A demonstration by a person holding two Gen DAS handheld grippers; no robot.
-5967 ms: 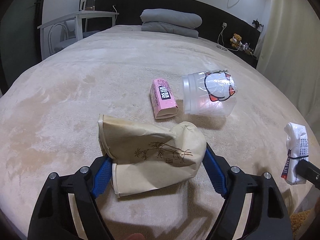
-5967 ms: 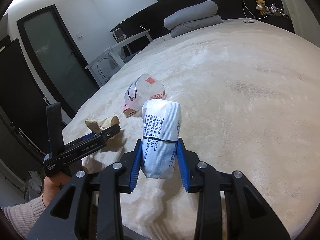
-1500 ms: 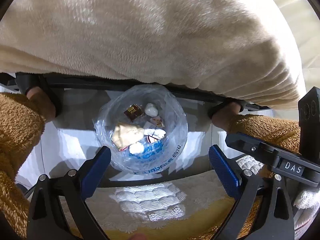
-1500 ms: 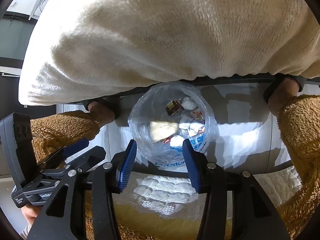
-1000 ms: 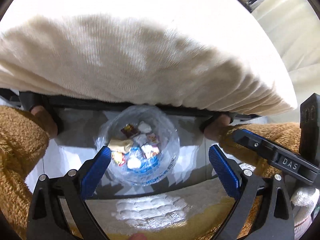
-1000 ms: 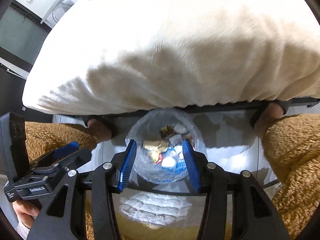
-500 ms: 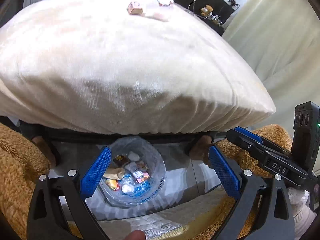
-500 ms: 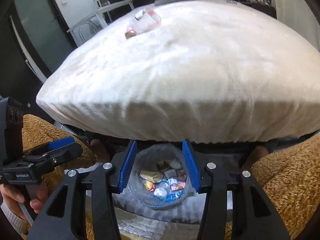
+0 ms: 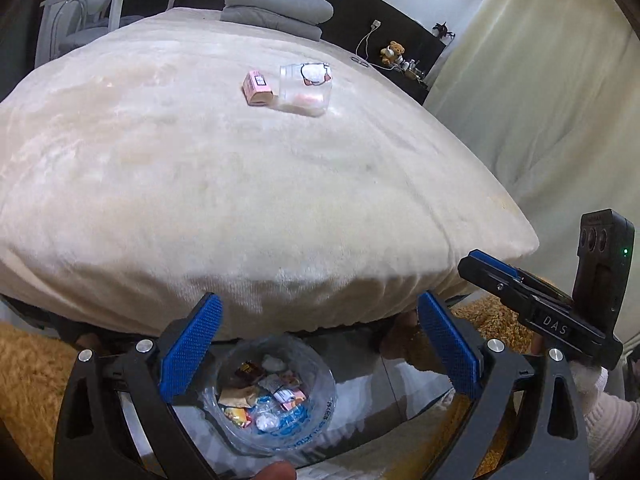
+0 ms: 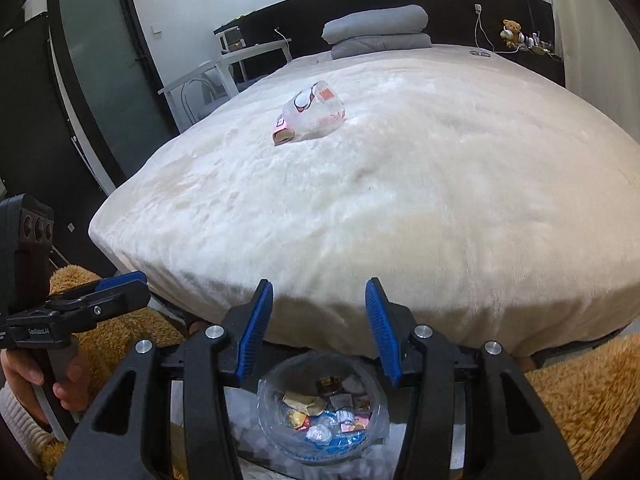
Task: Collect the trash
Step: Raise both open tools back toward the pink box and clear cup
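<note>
A small pink carton and a clear plastic cup with a cartoon print lie side by side on the cream bed, toward its far half. They also show in the right wrist view, the cup in front of the carton. A clear bag-lined bin holding several wrappers sits on the floor at the bed's foot; it also shows in the right wrist view. My left gripper is open and empty above the bin. My right gripper is open and empty too.
Folded grey bedding lies at the headboard. A white desk and chair stand left of the bed, a curtain to the right. A brown shaggy rug covers the floor by the bin.
Both grippers dropped the paper bag and tissue pack into the bin. In the last second both have tilted up from the bin toward the bed top.
</note>
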